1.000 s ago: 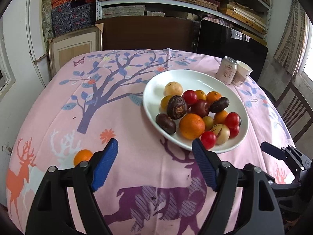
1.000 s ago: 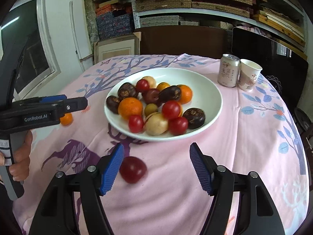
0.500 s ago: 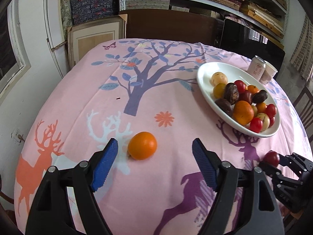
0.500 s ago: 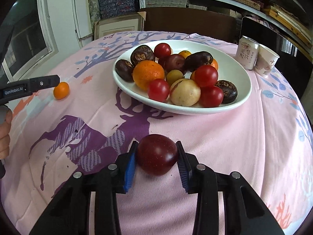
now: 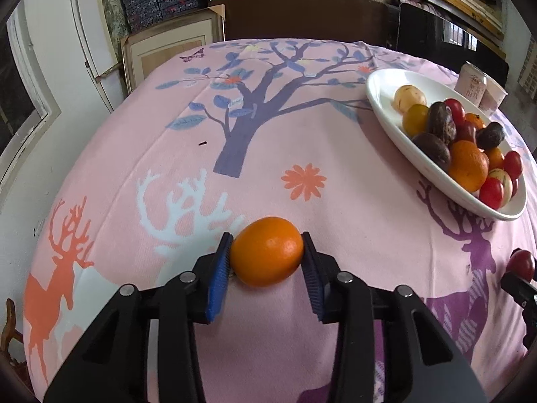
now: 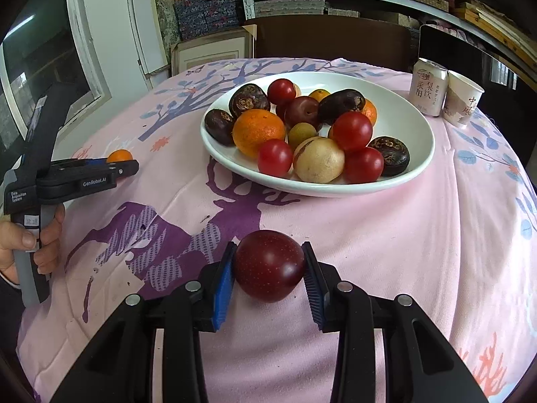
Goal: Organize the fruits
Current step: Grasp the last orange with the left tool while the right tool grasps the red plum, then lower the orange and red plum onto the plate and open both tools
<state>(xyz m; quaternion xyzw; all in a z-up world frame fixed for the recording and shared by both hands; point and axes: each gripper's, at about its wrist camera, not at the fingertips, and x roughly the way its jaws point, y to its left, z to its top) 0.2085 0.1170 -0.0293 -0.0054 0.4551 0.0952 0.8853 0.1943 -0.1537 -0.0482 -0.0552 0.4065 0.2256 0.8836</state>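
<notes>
My left gripper (image 5: 266, 262) is shut on a small orange (image 5: 266, 251) low over the pink tablecloth, left of the white plate (image 5: 382, 97). My right gripper (image 6: 268, 268) is shut on a dark red plum (image 6: 269, 265) just in front of the plate (image 6: 416, 124). The plate holds several fruits: oranges, red tomatoes, dark passion fruits, a pale yellow fruit. The left gripper with its orange (image 6: 119, 156) shows at the left of the right wrist view. The plum (image 5: 521, 263) shows at the right edge of the left wrist view.
A pink can (image 6: 428, 86) and a paper cup (image 6: 463, 100) stand behind the plate at the right. A dark chair back (image 6: 332, 42) and shelves stand beyond the table's far edge. A white wall and door lie to the left.
My left gripper moved onto the orange and shut on it. My right gripper, shut on the plum half a second ago, still holds it, farther back from the plate.
</notes>
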